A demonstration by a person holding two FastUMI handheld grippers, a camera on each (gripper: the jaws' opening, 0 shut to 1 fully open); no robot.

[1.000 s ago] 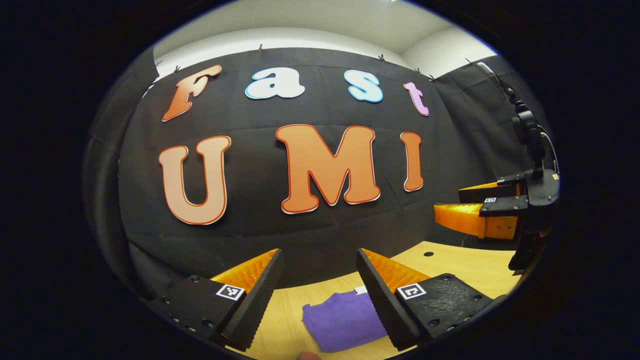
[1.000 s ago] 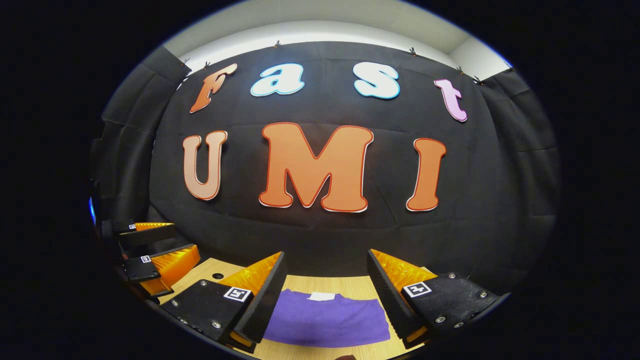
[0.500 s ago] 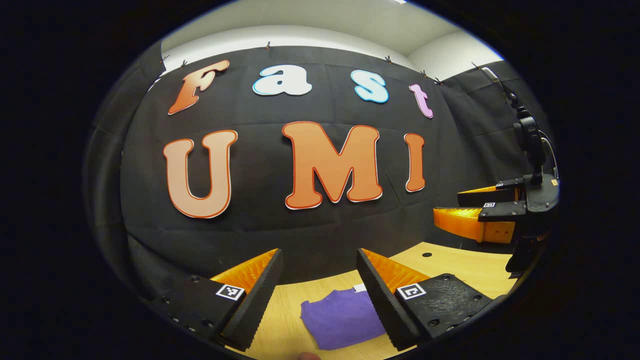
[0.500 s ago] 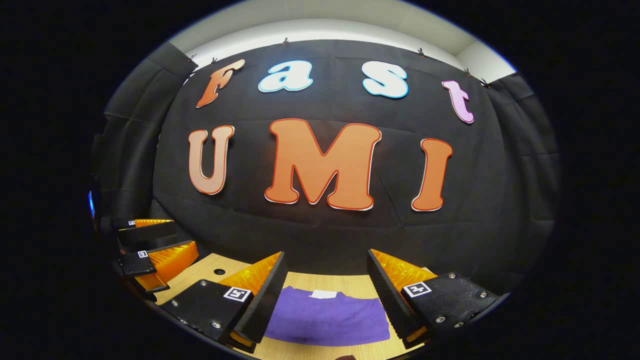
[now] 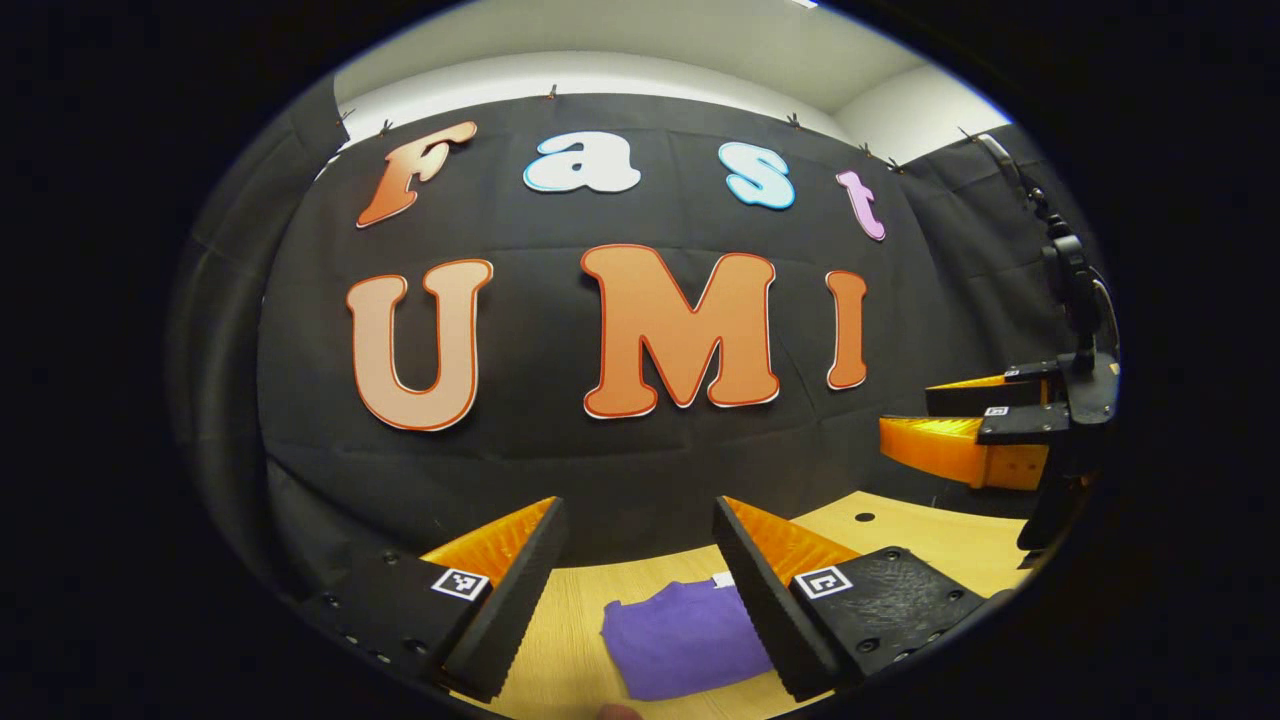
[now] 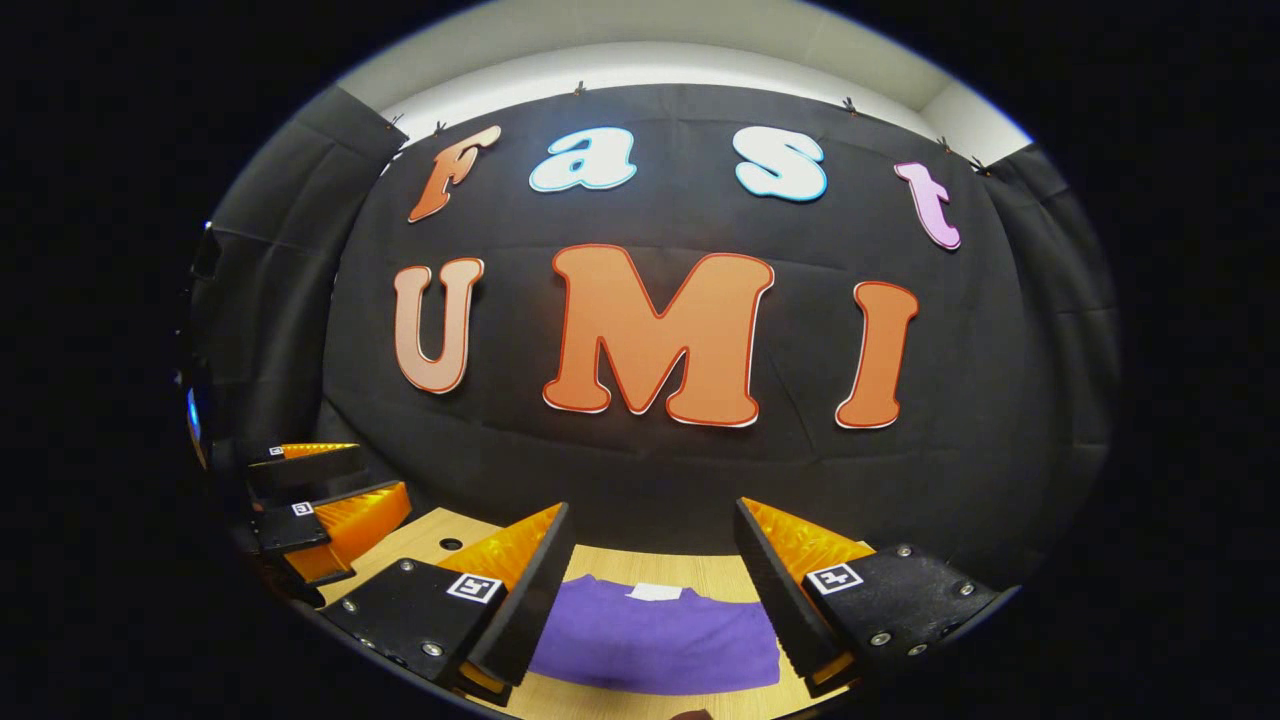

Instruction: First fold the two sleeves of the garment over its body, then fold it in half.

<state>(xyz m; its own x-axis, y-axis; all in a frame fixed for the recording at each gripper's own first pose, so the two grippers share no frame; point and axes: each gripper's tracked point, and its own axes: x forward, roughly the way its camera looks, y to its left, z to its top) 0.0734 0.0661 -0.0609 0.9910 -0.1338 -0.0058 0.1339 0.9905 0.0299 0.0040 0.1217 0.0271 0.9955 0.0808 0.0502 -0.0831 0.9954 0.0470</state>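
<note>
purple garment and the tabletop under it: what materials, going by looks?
Purple folded garment: soft matte knit, probably cotton jersey; it lies limp with rounded edges, no sheen, and a white neck tag. Light wooden tabletop: pale wood or wood-look laminate; faint straight grain, smooth low-gloss finish, and a small round hole. Solid or veneer, can't tell.

Left tool (image 5: 635, 540): wedge fingers, square tags, perhaps screws.

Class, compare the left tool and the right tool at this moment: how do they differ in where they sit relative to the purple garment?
The left tool hangs off to one side of the folded purple garment, which lies skewed between its fingers. The right tool faces the garment squarely, with the white neck label centred. Both are open, empty, and raised above the pale wooden table.
</note>
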